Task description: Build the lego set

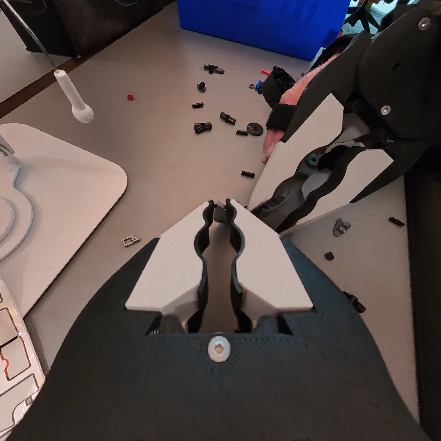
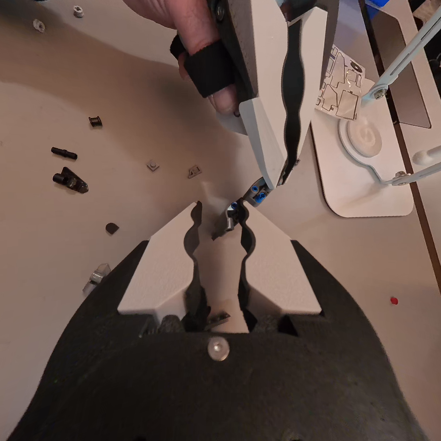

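The left tool (image 1: 219, 202) is pinched on one end of a small grey assembly (image 1: 219, 211), held off the worktop (image 1: 155, 148) between its very tips. In the right wrist view that assembly (image 2: 253, 198) runs on as a grey piece with blue pins, and its far end lies against one inner pad of the right tool (image 2: 220, 205), whose jaws stand apart and grip nothing.

The main risk, as I judge it, is the thin hold: only the fingertips bite, so a sideways push from the right tool could twist the assembly out or pop a pin loose. If the right tool were to close off-centre, the piece could lever against the left tips and drop among the loose parts.

Beyond the tips, black pins (image 1: 247, 173) and connectors (image 1: 202, 127) lie scattered toward the middle of the worktop; a dropped part could be lost among them. A red stud (image 1: 130, 97) sits alone farther out, and a blue bin (image 1: 257, 26) stands at the far edge
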`<state>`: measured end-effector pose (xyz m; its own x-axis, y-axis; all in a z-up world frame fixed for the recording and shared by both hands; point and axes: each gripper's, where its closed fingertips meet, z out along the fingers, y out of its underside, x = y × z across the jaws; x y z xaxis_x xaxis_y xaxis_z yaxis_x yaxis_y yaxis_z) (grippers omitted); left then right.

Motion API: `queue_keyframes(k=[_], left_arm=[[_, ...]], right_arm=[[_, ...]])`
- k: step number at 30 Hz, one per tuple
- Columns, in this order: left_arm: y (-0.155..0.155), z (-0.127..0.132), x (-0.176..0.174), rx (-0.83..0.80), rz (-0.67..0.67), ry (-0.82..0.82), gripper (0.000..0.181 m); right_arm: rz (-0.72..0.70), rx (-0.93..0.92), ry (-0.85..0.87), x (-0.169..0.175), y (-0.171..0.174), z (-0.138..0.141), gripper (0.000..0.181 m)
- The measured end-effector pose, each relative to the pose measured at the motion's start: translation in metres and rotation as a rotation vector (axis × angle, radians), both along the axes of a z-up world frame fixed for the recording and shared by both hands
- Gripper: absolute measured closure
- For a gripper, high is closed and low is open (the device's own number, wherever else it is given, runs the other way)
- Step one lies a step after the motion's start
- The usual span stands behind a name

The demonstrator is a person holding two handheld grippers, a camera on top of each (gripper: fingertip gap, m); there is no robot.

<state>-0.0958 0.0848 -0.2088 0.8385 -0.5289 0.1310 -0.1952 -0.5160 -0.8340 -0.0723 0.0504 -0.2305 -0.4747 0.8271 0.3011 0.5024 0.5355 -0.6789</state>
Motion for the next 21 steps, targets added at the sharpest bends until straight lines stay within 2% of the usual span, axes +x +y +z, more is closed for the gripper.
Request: queue_keyframes(k=[18, 21], left_arm=[[0.003, -0.002, 0.001, 0.008, 0.007, 0.018, 0.174], [0.004, 0.001, -0.002, 0.023, 0.021, 0.011, 0.181]], right_arm=[[-0.051, -0.041, -0.015, 0.008, 0.018, 0.003, 0.153], [-0.055, -0.042, -0.033, 0.011, 0.021, 0.0, 0.156]])
